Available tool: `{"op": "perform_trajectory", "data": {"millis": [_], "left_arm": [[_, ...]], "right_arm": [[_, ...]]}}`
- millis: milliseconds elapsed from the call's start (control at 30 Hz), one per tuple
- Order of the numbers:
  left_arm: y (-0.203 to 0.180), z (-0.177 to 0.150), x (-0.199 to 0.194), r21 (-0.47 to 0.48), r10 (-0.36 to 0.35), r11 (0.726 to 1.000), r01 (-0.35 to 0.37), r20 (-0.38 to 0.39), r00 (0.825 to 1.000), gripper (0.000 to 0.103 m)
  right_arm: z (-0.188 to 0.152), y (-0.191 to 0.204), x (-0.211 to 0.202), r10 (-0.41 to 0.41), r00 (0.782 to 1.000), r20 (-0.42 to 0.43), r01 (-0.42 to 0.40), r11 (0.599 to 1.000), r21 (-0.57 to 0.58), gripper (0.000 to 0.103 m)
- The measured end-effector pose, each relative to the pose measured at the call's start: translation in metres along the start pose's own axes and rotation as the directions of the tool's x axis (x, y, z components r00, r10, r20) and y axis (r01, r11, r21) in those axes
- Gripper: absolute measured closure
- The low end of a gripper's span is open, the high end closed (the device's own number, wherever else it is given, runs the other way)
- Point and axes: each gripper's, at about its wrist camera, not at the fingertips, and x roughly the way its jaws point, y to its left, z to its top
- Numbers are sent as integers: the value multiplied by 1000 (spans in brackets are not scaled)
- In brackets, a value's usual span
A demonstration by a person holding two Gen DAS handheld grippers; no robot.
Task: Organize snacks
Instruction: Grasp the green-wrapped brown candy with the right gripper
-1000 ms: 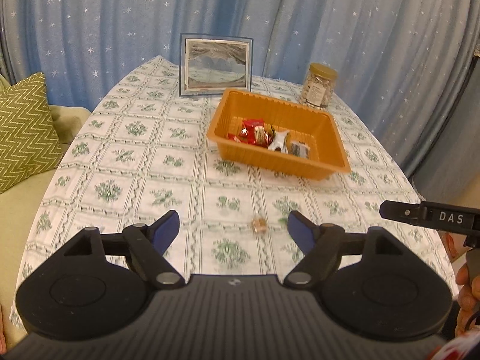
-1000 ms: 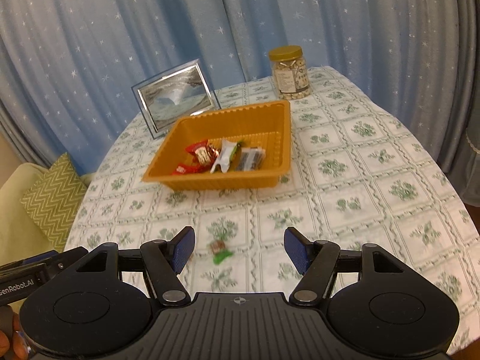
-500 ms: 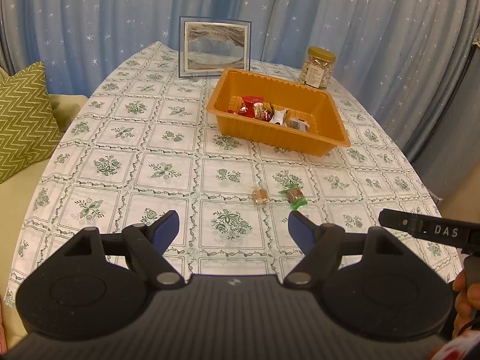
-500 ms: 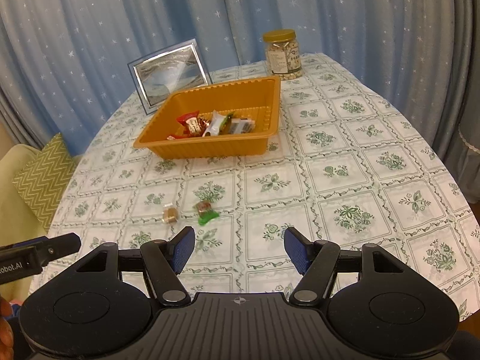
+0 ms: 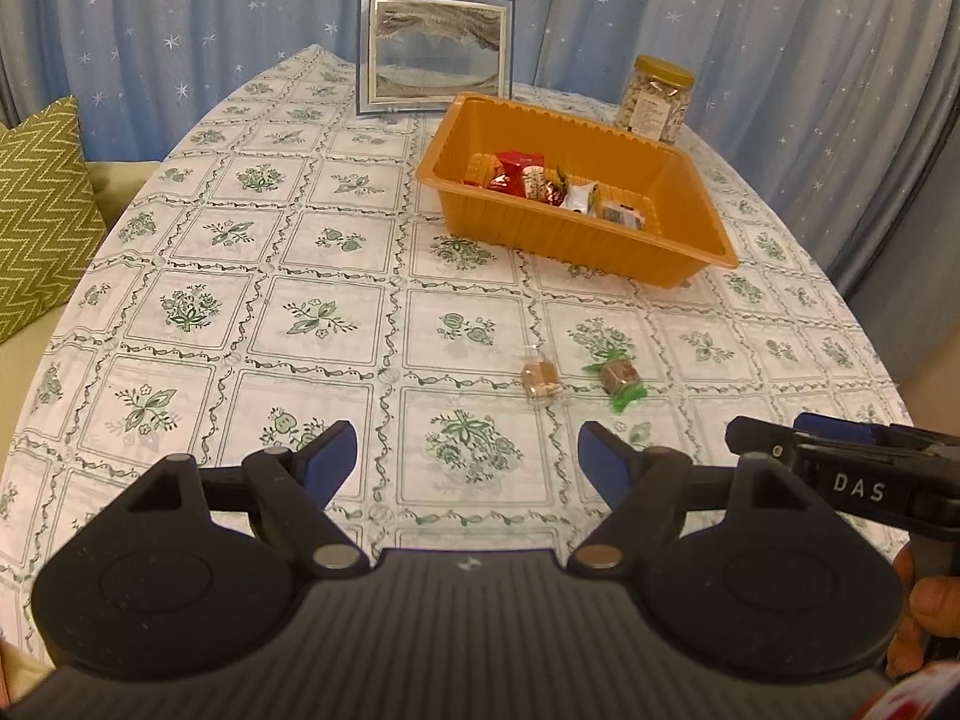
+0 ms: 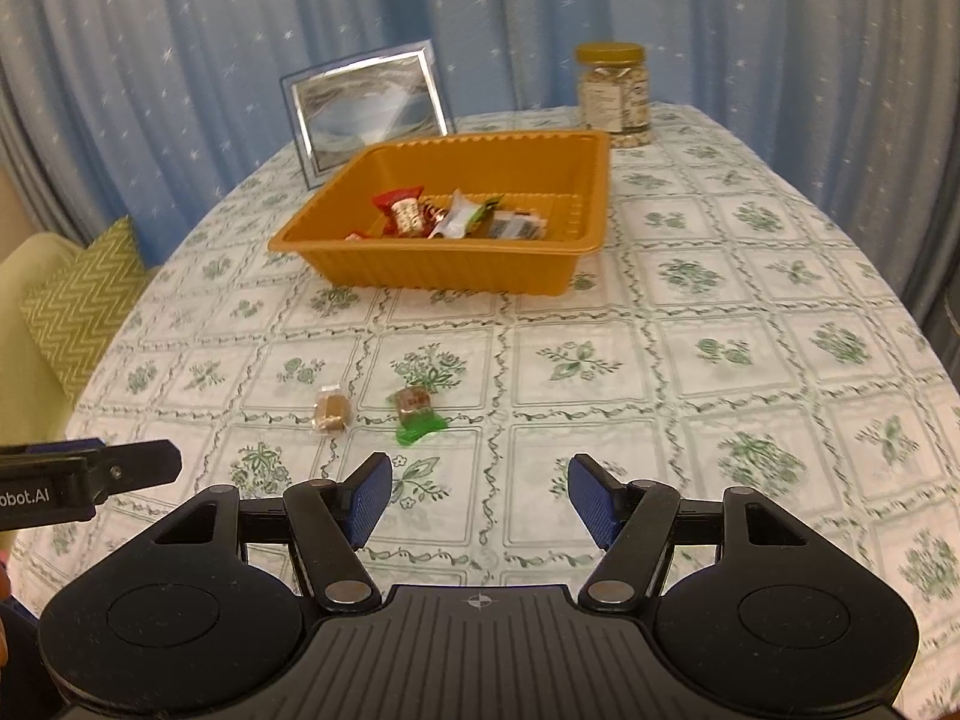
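An orange tray [image 5: 708, 234] [image 6: 456, 276] on the table holds several wrapped snacks [image 5: 558, 186] [image 6: 450, 216]. Two loose sweets lie on the cloth in front of it: a tan one in clear wrap [image 5: 540, 381] [image 6: 330, 411] and a brown one with green wrapper ends [image 5: 621, 381] [image 6: 415, 411]. My left gripper [image 5: 468, 459] is open and empty, held above the cloth short of the sweets. My right gripper [image 6: 480, 495] is open and empty, near the table's front, the sweets ahead to its left.
A framed picture [image 5: 435, 51] [image 6: 369, 108] and a lidded jar of snacks [image 5: 657, 99] [image 6: 613, 93] stand at the back. Blue starred curtains hang behind. A green zigzag cushion [image 5: 42, 210] [image 6: 84, 300] lies off the table's left edge. The tablecloth [image 5: 240, 312] has a green flower pattern.
Both grippers have pulled back and up from the tray, so both loose sweets now show in front of them. Both stay open and empty.
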Motion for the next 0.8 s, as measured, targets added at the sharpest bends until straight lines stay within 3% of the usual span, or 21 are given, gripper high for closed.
{"op": "perform_trajectory", "data": {"millis": [200, 300, 567, 800], "left_arm": [[3, 3, 24, -2, 14, 1000, -14, -11, 1000, 24], [5, 4, 33, 0, 20, 1000, -20, -11, 1000, 25], [10, 4, 50, -28, 11, 1000, -12, -24, 1000, 30], [12, 6, 57, -32, 5, 999, -6, -28, 1000, 33]], "right_arm": [[6, 10, 32, 38, 999, -1, -38, 996, -76, 39], [9, 14, 49, 51, 999, -17, -53, 993, -103, 51], [15, 25, 86, 62, 997, -38, -68, 982, -175, 61], [20, 34, 105, 49, 998, -49, -59, 973, -223, 80]]}}
